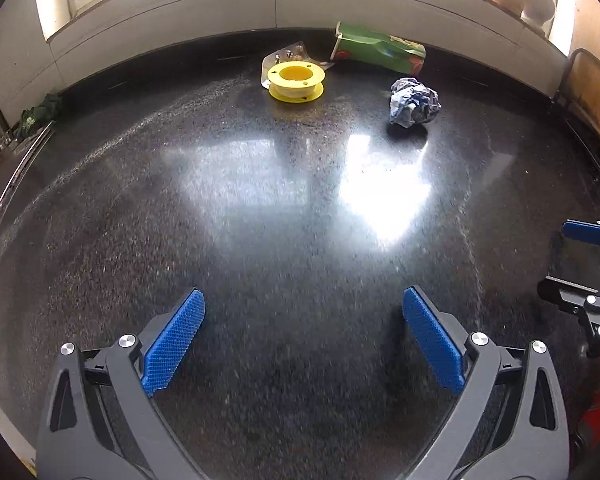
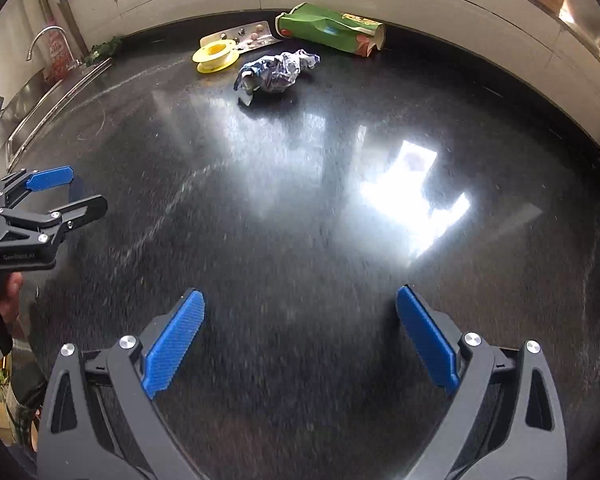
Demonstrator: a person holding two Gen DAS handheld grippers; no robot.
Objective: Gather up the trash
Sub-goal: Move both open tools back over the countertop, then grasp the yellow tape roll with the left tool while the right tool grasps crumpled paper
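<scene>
Between the blue pads [image 2: 172,344] of the right gripper [image 2: 300,340] lies only bare dark counter [image 2: 300,240]; its jaws stand wide apart and hold nothing. Straight ahead of it and a little to its left, well apart from the fingertips, sits a crumpled ball of paper [image 2: 276,72], the closest piece of trash. Just beyond the ball and to its left is a yellow spool [image 2: 216,56], resting partly on a pill blister pack [image 2: 244,38]. Behind the ball and to its right a crushed green carton [image 2: 328,34] lies on its side against the back wall, its long axis running left to right across the gripper's line of approach.

Off to the right gripper's left, the left gripper [image 1: 304,344] is equally wide open and empty. From it the spool [image 1: 296,80] lies dead ahead and far off, the paper ball [image 1: 414,102] ahead and to the right, the carton [image 1: 380,48] farther back.

By my reading, the right gripper has the more direct line to the paper ball, the left to the spool. No bin shows in either view.
</scene>
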